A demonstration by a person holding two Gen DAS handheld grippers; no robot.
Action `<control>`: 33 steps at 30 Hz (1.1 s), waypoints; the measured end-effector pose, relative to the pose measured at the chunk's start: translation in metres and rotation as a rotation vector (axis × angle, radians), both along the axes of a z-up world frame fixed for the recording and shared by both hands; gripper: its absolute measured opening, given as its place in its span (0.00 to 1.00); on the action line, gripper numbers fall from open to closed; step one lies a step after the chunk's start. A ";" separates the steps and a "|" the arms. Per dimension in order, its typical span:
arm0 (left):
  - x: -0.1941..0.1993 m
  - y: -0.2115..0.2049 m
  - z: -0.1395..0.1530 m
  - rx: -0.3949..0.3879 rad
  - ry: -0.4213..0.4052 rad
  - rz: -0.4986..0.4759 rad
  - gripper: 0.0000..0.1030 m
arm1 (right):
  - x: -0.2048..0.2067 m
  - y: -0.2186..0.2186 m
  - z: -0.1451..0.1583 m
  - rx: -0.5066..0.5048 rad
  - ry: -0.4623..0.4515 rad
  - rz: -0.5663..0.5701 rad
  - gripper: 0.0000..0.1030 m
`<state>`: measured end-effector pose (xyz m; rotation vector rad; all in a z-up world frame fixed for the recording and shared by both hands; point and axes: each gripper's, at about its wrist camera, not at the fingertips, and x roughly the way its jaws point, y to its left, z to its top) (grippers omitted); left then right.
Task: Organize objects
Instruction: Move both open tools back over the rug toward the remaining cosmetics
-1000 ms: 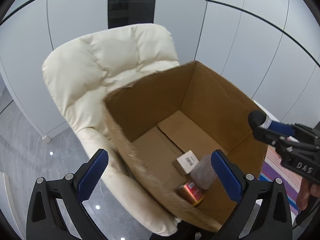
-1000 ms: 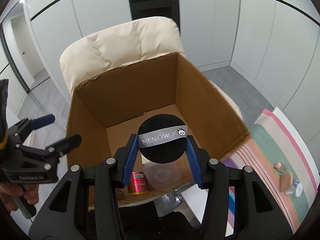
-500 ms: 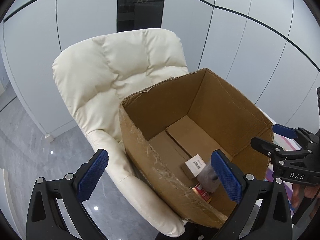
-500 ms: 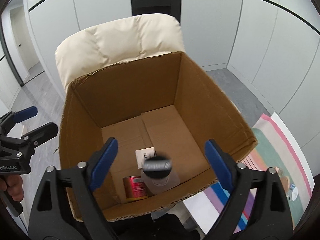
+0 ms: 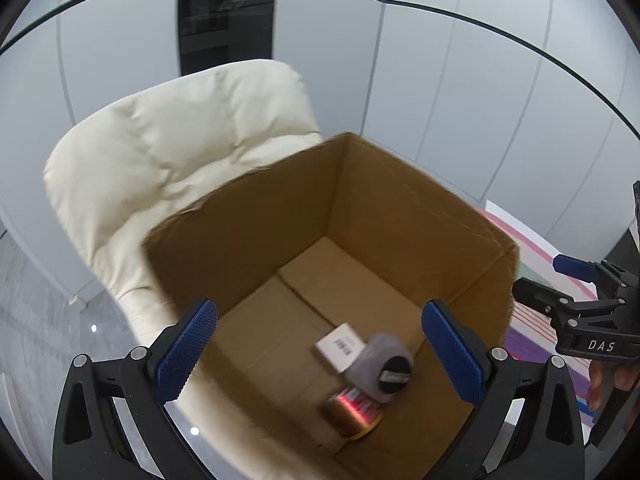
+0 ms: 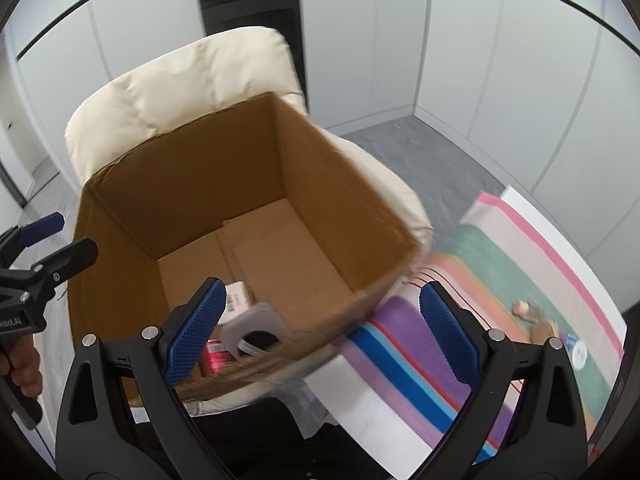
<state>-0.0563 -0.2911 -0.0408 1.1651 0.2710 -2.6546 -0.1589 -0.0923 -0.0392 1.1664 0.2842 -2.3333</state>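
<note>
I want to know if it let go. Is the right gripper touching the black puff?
Apart. In the right wrist view the right gripper has its fingers spread wide, having just opened, and the black puff lies down inside the cardboard box.

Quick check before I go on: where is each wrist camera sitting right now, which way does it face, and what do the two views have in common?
Left wrist: on the left claw, facing steeply down into the cardboard box on the cream chair; its own open blue fingers show, plus the right claw and hand at the right edge.
Right wrist: on the right claw, facing down over the box's near right corner and the striped cloth; its open fingers show, and the left claw at the left edge.
Shared: box, chair, red can, white carton, black puff.
</note>
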 end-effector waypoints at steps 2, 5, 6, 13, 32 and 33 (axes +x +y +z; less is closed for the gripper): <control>-0.007 0.012 0.000 -0.007 0.003 -0.024 1.00 | -0.005 0.015 0.000 -0.008 -0.002 -0.028 0.96; -0.017 0.029 -0.001 -0.015 0.004 -0.057 1.00 | -0.010 0.036 0.000 -0.019 -0.007 -0.064 0.96; -0.021 0.035 -0.001 -0.014 0.004 -0.066 1.00 | -0.011 0.044 0.000 -0.021 -0.010 -0.077 0.96; -0.045 0.068 0.000 0.011 0.011 -0.114 1.00 | -0.018 0.091 -0.003 -0.027 -0.019 -0.141 0.96; -0.094 0.174 -0.024 -0.029 -0.051 -0.294 1.00 | -0.023 0.208 -0.012 -0.004 -0.010 -0.332 0.96; -0.096 0.178 -0.025 -0.024 -0.054 -0.302 1.00 | -0.023 0.212 -0.012 -0.006 -0.012 -0.339 0.96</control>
